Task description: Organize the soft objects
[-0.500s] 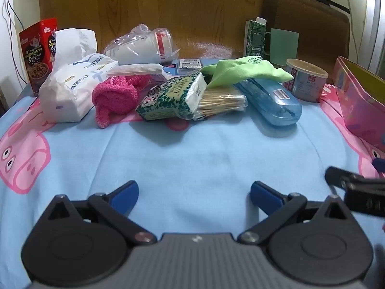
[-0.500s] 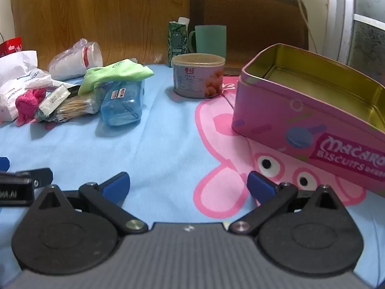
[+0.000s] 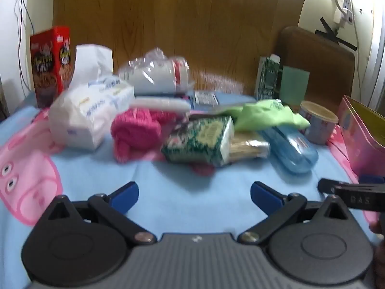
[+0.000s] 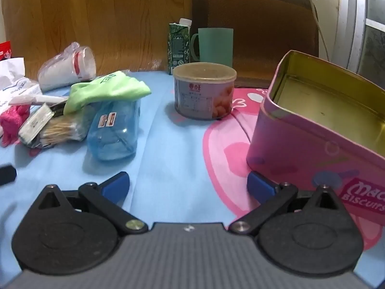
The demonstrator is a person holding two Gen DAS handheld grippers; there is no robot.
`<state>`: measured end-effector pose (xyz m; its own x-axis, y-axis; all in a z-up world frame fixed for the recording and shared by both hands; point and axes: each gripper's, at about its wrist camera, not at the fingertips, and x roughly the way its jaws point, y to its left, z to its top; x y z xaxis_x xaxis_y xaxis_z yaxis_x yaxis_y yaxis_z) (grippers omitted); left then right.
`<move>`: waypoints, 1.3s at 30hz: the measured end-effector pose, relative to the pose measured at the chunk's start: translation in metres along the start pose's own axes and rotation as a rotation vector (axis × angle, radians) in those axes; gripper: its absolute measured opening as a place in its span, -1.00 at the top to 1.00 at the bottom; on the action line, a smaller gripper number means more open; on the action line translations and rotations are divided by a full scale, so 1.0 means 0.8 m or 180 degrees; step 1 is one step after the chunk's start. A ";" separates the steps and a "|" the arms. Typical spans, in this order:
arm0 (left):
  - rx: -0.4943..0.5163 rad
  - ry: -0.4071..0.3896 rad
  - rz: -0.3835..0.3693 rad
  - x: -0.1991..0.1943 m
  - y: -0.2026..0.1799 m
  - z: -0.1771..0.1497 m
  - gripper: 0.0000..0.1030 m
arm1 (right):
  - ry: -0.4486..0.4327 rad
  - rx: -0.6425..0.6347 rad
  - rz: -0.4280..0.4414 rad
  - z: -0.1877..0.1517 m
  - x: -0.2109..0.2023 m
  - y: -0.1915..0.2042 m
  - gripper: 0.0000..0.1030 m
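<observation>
- The red cereal box (image 3: 51,65) stands at the far left, well left of the blue case and behind the white tissue pack (image 3: 91,118).
- The pink knitted piece (image 3: 136,132) lies bunched on the blue cloth (image 3: 192,192), just right of the tissue pack and left of the blue case, touching nothing of mine.
- A bagged stack of white cups (image 3: 156,74) lies on its side behind the pink piece.
- The green-patterned tissue packet (image 3: 201,139) leans between the pink piece and the blue case, with a bag of cotton swabs (image 3: 247,147) tucked against its right side.
- The green cloth (image 3: 267,115) is draped over the far end of the blue case (image 3: 291,149).
- My left gripper (image 3: 193,192) hangs low over bare cloth, near side of the packet, jaws spread wide and holding nothing.
- The lidded can (image 4: 204,91) stands right of the blue case, with a green carton (image 4: 178,45) and a teal mug (image 4: 214,45) behind it.
- My right gripper (image 4: 187,185) is right of the blue case, jaws wide apart and empty.
- The open pink biscuit tin (image 4: 300,144) sits farthest right of the case, just beside my right blue pad.
</observation>
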<state>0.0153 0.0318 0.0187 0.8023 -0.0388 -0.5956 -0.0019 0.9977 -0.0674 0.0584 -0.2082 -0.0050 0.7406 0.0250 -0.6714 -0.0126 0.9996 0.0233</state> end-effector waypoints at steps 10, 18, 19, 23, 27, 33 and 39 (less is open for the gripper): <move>0.0088 0.0143 0.0019 0.026 -0.011 -0.003 -0.99 | -0.0007 -0.0014 0.0034 0.000 -0.011 -0.004 -1.00; 0.0254 0.0198 0.0144 0.030 -0.023 -0.008 -1.00 | -0.0004 -0.0026 0.0046 0.001 -0.012 -0.004 -1.00; 0.0249 0.0198 0.0135 0.030 -0.022 -0.008 -0.99 | -0.0007 -0.0025 0.0048 0.000 -0.011 -0.004 -1.00; 0.0256 0.0193 0.0122 0.029 -0.020 -0.010 -0.99 | -0.0019 -0.0023 0.0053 -0.001 -0.014 -0.004 -1.00; 0.0263 0.0190 0.0115 0.029 -0.020 -0.010 -1.00 | -0.0027 -0.0025 0.0063 -0.001 -0.014 -0.004 -1.00; 0.0265 0.0188 0.0103 0.029 -0.019 -0.011 -0.99 | -0.0037 -0.0023 0.0069 -0.003 -0.015 -0.005 -1.00; 0.0264 0.0186 0.0101 0.029 -0.019 -0.011 -0.99 | -0.0048 -0.0023 0.0073 -0.003 -0.016 -0.004 -1.00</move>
<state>0.0285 0.0155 -0.0010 0.7666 -0.0079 -0.6421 0.0248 0.9995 0.0173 0.0475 -0.2116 0.0015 0.7500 0.0480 -0.6596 -0.0346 0.9988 0.0333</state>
